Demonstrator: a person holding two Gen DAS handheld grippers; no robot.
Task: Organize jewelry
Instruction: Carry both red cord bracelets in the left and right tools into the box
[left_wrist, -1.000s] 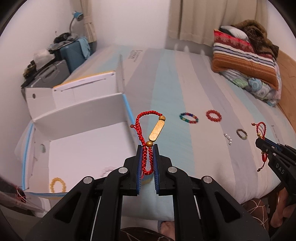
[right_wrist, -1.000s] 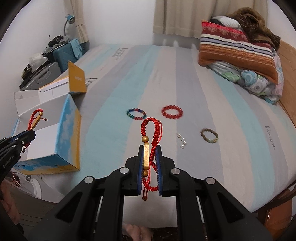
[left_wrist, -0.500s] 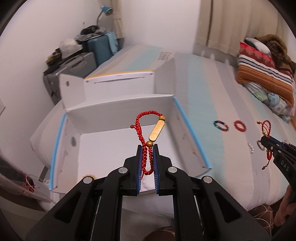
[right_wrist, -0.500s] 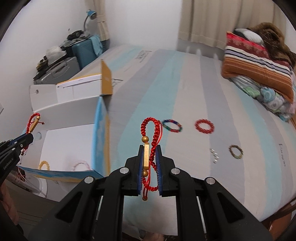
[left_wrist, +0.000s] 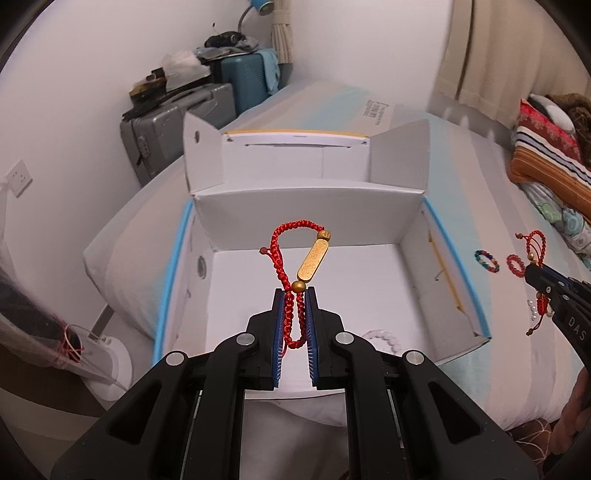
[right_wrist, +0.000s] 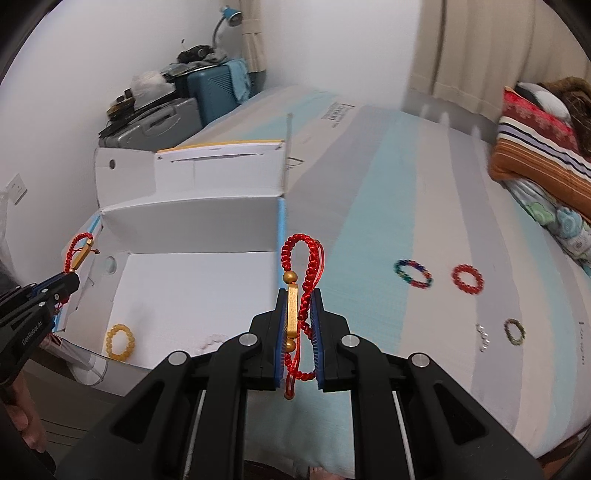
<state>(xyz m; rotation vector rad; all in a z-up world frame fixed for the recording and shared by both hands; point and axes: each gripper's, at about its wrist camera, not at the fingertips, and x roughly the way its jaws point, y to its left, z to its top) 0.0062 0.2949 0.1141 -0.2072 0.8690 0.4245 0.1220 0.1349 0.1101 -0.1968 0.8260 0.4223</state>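
With its jaws clamped on a red cord bracelet (left_wrist: 295, 273) at frame centre, the left gripper (left_wrist: 294, 314) hangs right over the open white box (left_wrist: 410, 266), gold bar poking up. Over on the other side, the right gripper (right_wrist: 298, 325) is pinched on a second red bracelet (right_wrist: 303, 280), at the box's right wall and above the striped bed (right_wrist: 388, 221). Down in the box, lower left, a yellow bead bracelet (right_wrist: 120, 341) and a pale one (right_wrist: 214, 340) already lie inside. Still out on the bed, right of frame: a multicoloured ring of beads (right_wrist: 413, 272), a red one (right_wrist: 467, 278), a dark one (right_wrist: 514, 331) and small silvery bits (right_wrist: 483, 338). I'd say roughly a third done.
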